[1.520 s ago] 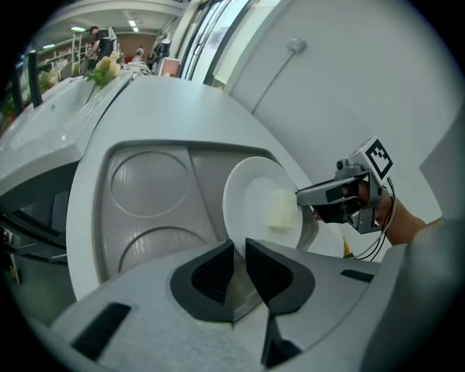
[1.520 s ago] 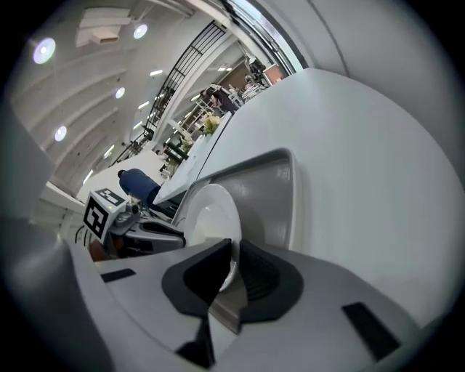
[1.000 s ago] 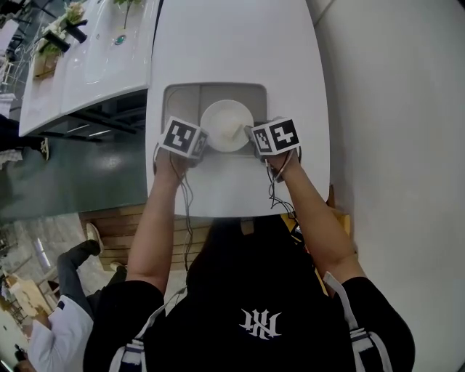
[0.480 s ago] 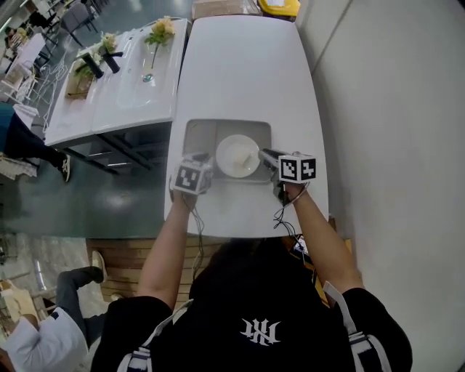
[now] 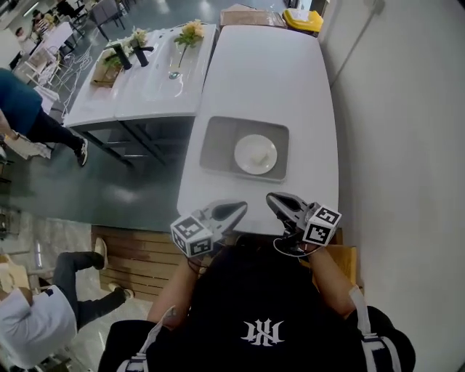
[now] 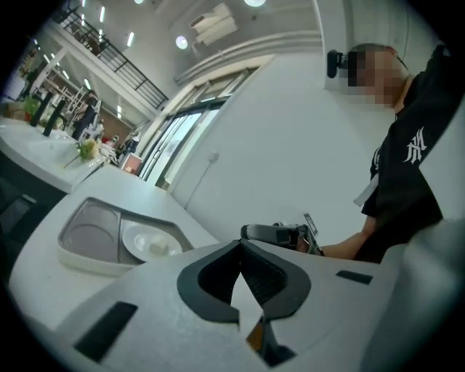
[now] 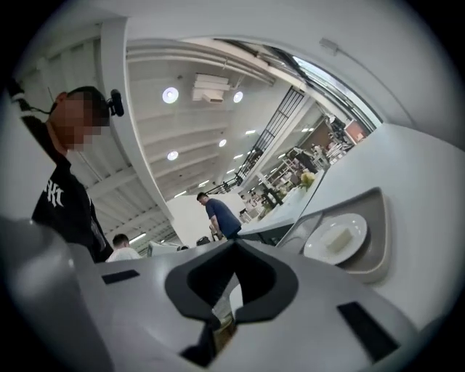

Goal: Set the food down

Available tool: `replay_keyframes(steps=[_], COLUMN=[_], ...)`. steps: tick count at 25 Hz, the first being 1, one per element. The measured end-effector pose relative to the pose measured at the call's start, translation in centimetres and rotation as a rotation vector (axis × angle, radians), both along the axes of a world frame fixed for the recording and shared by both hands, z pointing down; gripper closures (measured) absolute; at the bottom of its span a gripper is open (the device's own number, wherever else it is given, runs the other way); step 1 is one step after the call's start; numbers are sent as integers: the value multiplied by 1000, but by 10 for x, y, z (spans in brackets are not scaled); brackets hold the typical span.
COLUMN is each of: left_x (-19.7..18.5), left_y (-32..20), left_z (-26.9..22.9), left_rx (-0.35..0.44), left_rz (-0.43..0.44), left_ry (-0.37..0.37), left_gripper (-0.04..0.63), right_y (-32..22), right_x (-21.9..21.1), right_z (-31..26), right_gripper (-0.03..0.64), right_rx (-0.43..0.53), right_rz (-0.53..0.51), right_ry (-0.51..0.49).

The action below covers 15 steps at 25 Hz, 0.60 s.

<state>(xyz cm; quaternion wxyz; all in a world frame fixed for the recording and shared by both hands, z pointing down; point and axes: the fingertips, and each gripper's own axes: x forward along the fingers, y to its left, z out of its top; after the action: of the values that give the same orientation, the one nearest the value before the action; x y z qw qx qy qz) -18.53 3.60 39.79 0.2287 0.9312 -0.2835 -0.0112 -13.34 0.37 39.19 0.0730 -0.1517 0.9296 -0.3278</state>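
Note:
A grey tray (image 5: 218, 145) lies on the white table (image 5: 269, 73). It holds a white plate (image 5: 255, 154) with a small pale piece of food (image 5: 259, 156). Both grippers hang apart from the tray, over the table's near edge. My left gripper (image 5: 242, 206) and right gripper (image 5: 269, 197) point level and towards each other. Their jaws have just been closing and are now shut, with nothing between them. In the left gripper view, the tray (image 6: 76, 254) and plate (image 6: 149, 243) lie beyond the shut jaws (image 6: 240, 247). The right gripper view shows the plate (image 7: 336, 238) past its shut jaws (image 7: 234, 245).
A second white table (image 5: 138, 87) with flower vases (image 5: 187, 33) stands to the left. A cardboard box (image 5: 243, 16) and a yellow item (image 5: 301, 18) sit at the far end. A wall (image 5: 407, 145) runs along the right. People (image 5: 29, 116) stand at the left.
Both grippers have left the tray's two sides, risen and drawn back to the table's near edge, tilting up to level. Their jaws have closed. The tray and plate stay on the table.

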Motion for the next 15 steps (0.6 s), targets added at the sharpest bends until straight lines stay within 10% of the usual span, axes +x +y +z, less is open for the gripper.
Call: replay_keyframes(steps=[15], left_x=[41], left_y=[40], left_z=[-3], left_rx=[-64], left_rz=[20], left_ry=[-59], left_gripper=[589], right_y=[69], right_x=[28], right_z=[-32], right_gripper=[614], right_rx=[105], right_rz=[-146], right_ry=[-10])
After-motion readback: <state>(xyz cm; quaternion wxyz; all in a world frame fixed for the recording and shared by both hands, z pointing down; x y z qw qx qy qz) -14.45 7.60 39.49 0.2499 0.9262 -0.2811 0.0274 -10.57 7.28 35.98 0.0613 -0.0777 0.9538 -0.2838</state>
